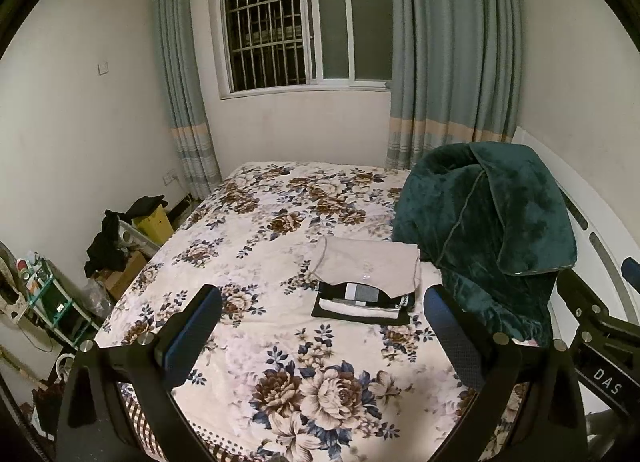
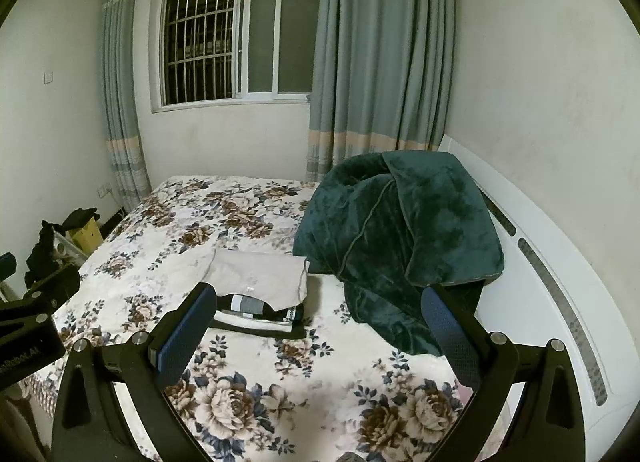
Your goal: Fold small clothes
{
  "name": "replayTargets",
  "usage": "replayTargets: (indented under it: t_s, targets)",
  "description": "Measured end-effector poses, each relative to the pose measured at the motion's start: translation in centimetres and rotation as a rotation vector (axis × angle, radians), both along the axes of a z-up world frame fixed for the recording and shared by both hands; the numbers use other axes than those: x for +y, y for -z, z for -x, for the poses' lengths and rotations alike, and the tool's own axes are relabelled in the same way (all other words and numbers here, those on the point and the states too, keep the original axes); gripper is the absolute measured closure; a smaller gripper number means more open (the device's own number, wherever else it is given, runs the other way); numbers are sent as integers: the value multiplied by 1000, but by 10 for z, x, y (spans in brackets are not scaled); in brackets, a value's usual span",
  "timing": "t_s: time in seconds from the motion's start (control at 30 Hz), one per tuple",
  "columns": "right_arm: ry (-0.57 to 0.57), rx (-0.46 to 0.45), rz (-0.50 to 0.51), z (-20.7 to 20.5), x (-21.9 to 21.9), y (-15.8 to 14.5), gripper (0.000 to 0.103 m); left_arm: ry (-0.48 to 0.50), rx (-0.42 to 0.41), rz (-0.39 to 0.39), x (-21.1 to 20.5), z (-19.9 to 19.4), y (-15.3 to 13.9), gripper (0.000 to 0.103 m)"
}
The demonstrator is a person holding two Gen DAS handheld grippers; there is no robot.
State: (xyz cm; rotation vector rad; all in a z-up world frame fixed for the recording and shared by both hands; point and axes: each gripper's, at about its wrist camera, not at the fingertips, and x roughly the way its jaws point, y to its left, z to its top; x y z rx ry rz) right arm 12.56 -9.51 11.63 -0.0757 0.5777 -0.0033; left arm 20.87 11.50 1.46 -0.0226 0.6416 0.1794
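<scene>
- Both tools under my control are held above the near end of the bed [image 1: 256, 230], clear of any cloth. The left gripper [image 1: 320, 326] has its jaws spread wide and holds nothing; the right gripper [image 2: 318, 326] is likewise spread wide and holds nothing.
- The task's things sit mid-bed as a small stack of clothes [image 1: 362, 300]: a beige garment [image 1: 368, 266] lies on top, folded flat, with a striped black, white and grey piece [image 1: 360, 294] under its near edge and a white piece with dark trim [image 1: 356, 312] at the bottom.
- The stack lies just beside a heaped green blanket [image 1: 480, 230], on the blanket's left. Whether they touch I cannot tell from the left view; the right wrist view shows a strip of bare sheet between them.
- Handling judgement: these are thin, light, limp fabrics. They will sag from any single pinch and slide over one another, so the lower layers may shift if the top is dragged.
- Grasp judgement: I would take the beige garment at its two near corners, one gripper on each, pinching the top layer only and lifting before drawing it away.
- Risk: a deep pinch could catch the striped piece below, or the floral sheet.
</scene>
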Motion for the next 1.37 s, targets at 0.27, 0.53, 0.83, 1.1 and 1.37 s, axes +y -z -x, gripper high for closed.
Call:
replayTargets:
  t_s: [0.27,0.53,0.83,1.1,1.37]
  targets:
    - [-1,-1,0,0,0,1,0,0,2,-2,1,1,0,0]
    - [-3,-1,1,0,1,1,0,3,1,-3,0,-1,1,0]
    - [-7,-3,0,2,3,0,0,1,1,-6,0,-1,0,0]
    - [-16,-8,2,2,8,-4,0,-4,-1,-5,3,-1,-2,0]
    - [-23,-11,0,-2,13,-8,0,-5,-11,-7,6,1,-6,0]
